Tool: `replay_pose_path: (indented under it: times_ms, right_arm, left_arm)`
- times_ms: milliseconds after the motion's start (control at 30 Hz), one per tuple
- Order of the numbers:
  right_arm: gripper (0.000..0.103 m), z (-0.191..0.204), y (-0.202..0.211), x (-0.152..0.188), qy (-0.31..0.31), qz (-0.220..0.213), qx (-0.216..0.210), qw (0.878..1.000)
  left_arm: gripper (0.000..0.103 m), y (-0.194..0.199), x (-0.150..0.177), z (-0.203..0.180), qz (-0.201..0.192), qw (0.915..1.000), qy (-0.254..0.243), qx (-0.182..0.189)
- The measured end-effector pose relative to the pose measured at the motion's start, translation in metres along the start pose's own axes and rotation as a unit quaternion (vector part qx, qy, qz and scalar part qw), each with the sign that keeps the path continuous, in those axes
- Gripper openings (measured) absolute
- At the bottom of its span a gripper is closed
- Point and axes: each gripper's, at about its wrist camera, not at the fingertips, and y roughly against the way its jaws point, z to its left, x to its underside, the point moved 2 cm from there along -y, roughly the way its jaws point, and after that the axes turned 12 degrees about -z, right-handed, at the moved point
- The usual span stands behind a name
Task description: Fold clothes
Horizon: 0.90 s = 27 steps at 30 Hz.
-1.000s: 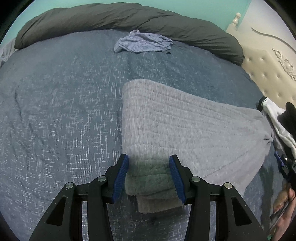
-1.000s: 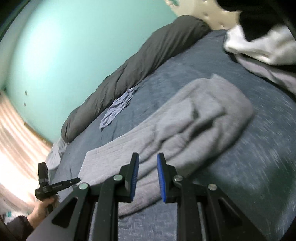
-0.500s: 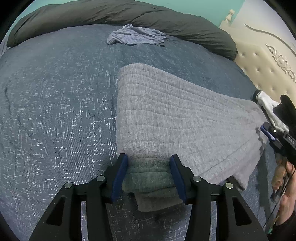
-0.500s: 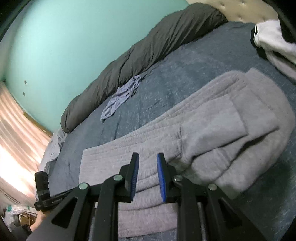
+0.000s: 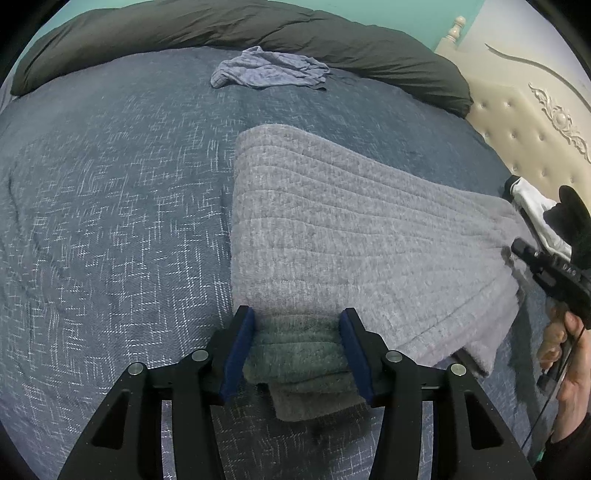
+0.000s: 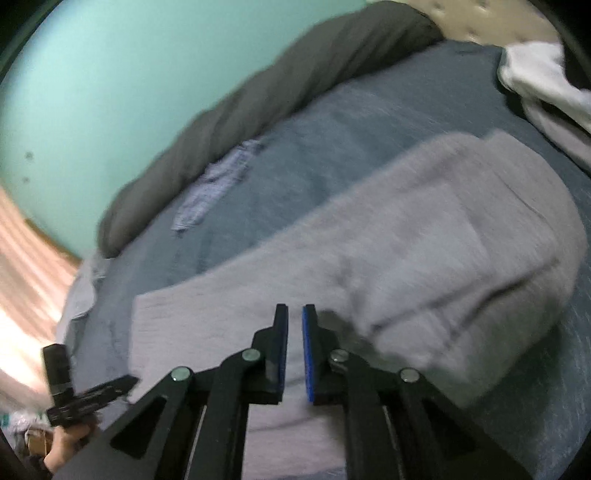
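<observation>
- Left gripper (image 5: pixel 297 349): nearest the left wrist camera; its blue pads are clamped on a bunched end of the grey garment (image 5: pixel 354 236), several layers thick between them.
- Right gripper (image 6: pixel 294 352): jaws nearly closed with a narrow gap and no cloth visible between the pads; it hovers over the garment's long edge. This view is motion-blurred, so contact with the cloth cannot be told.
- Grey garment: a thick, ribbed knit lying lengthwise on the blue bedspread (image 5: pixel 110 221), already doubled into a long strip, with a bulkier folded mass at the end away from the left gripper.
- Handling, as a judgement: soft, limp and fairly heavy for cloth; it should drape and sag when lifted, and is neither slippery nor fragile. The stacked layers may slide apart unless pinched together, so corners and the doubled edges are the best holds.
- Pale blue cloth (image 5: pixel 269 68): crumpled, lying well apart towards the far side.
- Dark rolled duvet (image 5: pixel 221 26): along the far edge of the bed, below the teal wall.
</observation>
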Motion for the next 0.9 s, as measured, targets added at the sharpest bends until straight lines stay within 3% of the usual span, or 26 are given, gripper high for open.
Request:
replay_pose_path:
  times_ms: [367, 533, 700, 900]
  right_arm:
    - [0.004, -0.006, -0.021, 0.0, 0.018, 0.023, 0.062, 0.998]
    - [0.008, 0.015, -0.023, -0.007, 0.053, 0.005, 0.007, 0.999]
    - [0.003, -0.008, -0.034, -0.005, 0.018, 0.019, 0.046, 0.999]
    - [0.001, -0.026, -0.009, -0.023, -0.001, -0.018, 0.064, 0.998]
  left_arm:
    - [0.053, 0.001, 0.001, -0.003, 0.001, 1.0, -0.005, -0.003]
    - [0.053, 0.001, 0.002, -0.003, 0.003, 1.0, -0.008, -0.003]
    - [0.053, 0.001, 0.003, -0.003, 0.005, 0.9999, -0.009, -0.004]
    - [0.053, 0.002, 0.004, -0.003, 0.007, 0.9999, -0.009, -0.006]
